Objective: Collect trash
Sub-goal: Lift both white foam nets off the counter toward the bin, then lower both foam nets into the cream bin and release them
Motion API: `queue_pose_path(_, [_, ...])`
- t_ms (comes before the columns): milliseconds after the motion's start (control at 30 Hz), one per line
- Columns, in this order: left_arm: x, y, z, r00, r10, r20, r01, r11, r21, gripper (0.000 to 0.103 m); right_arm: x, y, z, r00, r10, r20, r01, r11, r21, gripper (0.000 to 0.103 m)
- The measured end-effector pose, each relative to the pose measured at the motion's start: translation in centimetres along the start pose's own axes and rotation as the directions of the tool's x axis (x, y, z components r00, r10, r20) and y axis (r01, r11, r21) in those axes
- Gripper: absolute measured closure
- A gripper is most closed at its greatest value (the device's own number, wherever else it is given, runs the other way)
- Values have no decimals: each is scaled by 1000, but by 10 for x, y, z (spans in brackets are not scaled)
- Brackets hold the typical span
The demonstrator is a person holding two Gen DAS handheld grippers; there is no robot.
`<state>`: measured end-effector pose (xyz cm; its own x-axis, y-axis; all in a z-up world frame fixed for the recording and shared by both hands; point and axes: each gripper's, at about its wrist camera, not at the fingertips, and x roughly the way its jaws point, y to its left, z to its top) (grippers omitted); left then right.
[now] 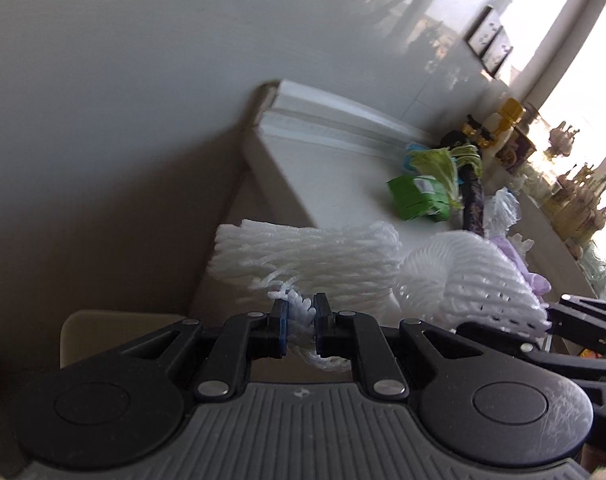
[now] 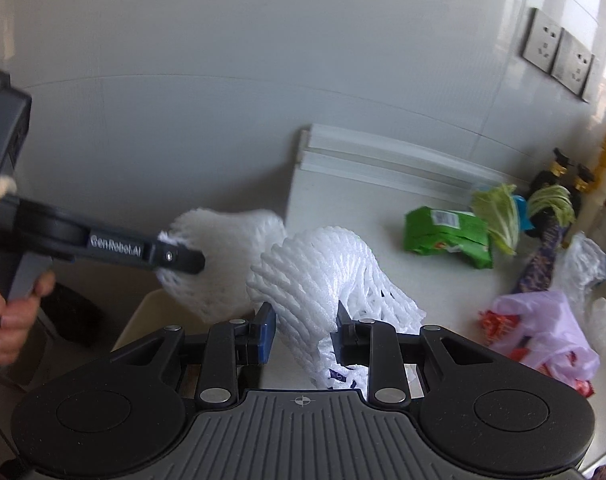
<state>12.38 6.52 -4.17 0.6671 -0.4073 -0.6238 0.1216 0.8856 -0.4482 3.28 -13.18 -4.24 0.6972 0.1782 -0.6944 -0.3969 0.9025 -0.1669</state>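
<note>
Basically two white foam fruit nets are up off the counter, one in each gripper. Containers: a pale bin-like rim shows below the counter's left end, inside not visible, contents can't tell; a lilac plastic bag lies on the counter right of the right net, red-printed wrappers inside it. Left gripper: jaws nearly closed, pinching the frayed end of the left foam net, strands squeezed between the blue pads, rest of the net fanning out ahead past the counter's left edge, over the pale rim. Right gripper: jaws partly open, clamped on the bunched waist of the right foam net, pads pressing both sides, net bulging above and below them, hanging over the counter's near left corner. Further back on the counter: green snack packet, cabbage leaves, dark bottles by the wall. A hand grips the left tool's handle.
</note>
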Motion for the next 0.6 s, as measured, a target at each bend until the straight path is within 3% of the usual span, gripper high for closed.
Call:
queue_pose_path(267, [-6,36,-18,1000,21,5,-21,997,-77,92,14,28,13,998,62,9,-62,998,-15,76])
queue_pose_path(600, [17,93,-52,985,164,-60,-172,971,-167,92,54,78,26,991,122,-46,-126,988,-94,77])
